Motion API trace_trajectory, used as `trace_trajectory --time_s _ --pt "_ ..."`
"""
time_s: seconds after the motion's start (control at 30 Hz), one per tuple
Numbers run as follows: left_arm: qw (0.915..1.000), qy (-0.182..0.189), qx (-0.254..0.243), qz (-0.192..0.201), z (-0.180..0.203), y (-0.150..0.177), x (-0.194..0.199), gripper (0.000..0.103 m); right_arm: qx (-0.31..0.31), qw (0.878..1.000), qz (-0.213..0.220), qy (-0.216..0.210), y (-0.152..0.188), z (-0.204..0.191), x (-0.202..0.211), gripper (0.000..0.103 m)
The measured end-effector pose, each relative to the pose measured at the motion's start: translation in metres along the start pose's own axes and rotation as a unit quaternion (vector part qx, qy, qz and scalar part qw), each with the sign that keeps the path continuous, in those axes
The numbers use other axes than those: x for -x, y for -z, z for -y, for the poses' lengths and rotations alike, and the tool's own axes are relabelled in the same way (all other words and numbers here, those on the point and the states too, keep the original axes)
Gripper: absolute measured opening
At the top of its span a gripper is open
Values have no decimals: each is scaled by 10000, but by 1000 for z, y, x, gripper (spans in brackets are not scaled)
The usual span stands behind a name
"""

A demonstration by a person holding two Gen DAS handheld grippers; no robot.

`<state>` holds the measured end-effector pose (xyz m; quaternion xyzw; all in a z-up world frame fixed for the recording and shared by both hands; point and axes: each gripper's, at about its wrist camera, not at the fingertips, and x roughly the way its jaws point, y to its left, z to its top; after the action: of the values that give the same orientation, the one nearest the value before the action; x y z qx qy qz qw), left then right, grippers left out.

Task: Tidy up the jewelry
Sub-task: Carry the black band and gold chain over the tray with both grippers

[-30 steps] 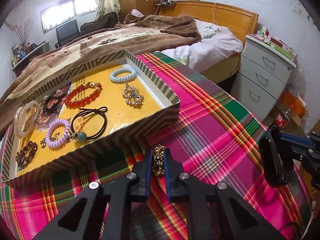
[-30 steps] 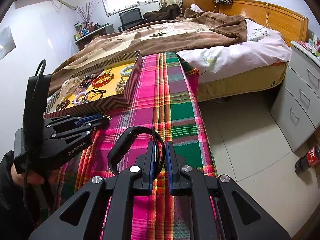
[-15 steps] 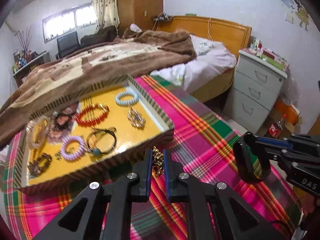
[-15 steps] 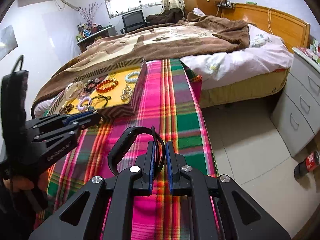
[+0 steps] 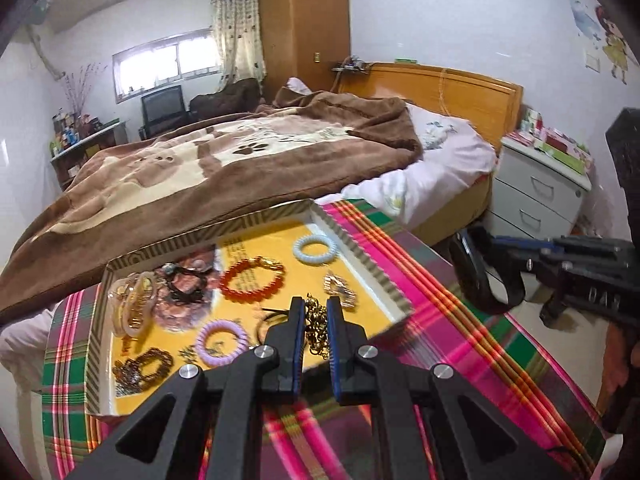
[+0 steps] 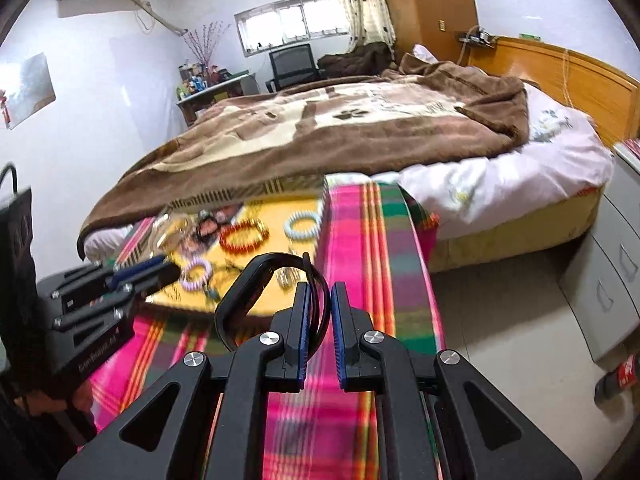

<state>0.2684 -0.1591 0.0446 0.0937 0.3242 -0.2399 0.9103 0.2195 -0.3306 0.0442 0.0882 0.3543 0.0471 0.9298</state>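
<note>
My left gripper (image 5: 314, 320) is shut on a gold chain (image 5: 316, 330) and holds it above the near edge of the striped jewelry box (image 5: 360, 256). The box's yellow floor holds a red bead bracelet (image 5: 250, 282), a pale blue coil tie (image 5: 314, 246), a purple coil tie (image 5: 222, 340) and several other pieces. My right gripper (image 6: 319, 308) is shut on a black band (image 6: 256, 292), raised over the plaid cloth right of the box (image 6: 256, 192). It shows in the left wrist view (image 5: 486, 276) too.
The box sits on a plaid-covered table (image 5: 460, 320) beside a bed with a brown blanket (image 5: 224, 160). A grey drawer unit (image 5: 540, 196) stands to the right. A cola bottle (image 6: 618, 376) lies on the floor.
Both grippers rose and moved toward the box. The left one with the gold chain now hangs over the box's near edge; the right one with the black band came closer.
</note>
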Motion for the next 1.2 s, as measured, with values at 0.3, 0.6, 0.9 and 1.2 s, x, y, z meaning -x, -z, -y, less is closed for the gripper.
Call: trace_trajectory --time_s 0.3,0.6,0.9,1.2 --pt "9986 -32 505 -167 -53 -4 -40 11 202 9993 -232 -198 -52 -11 -74 11" --pt "9971 -23 710 -285 -72 -6 -73 11 314 9971 -669 -167 -75 -19 -150 11" --pt "9952 305 804 -463 -72 -13 -105 11 373 9933 -1080 -154 -93 -23 -207 11" --pt "9940 353 801 -664 -60 -10 -131 11 551 9897 -1319 -117 -97 -28 -236 11"
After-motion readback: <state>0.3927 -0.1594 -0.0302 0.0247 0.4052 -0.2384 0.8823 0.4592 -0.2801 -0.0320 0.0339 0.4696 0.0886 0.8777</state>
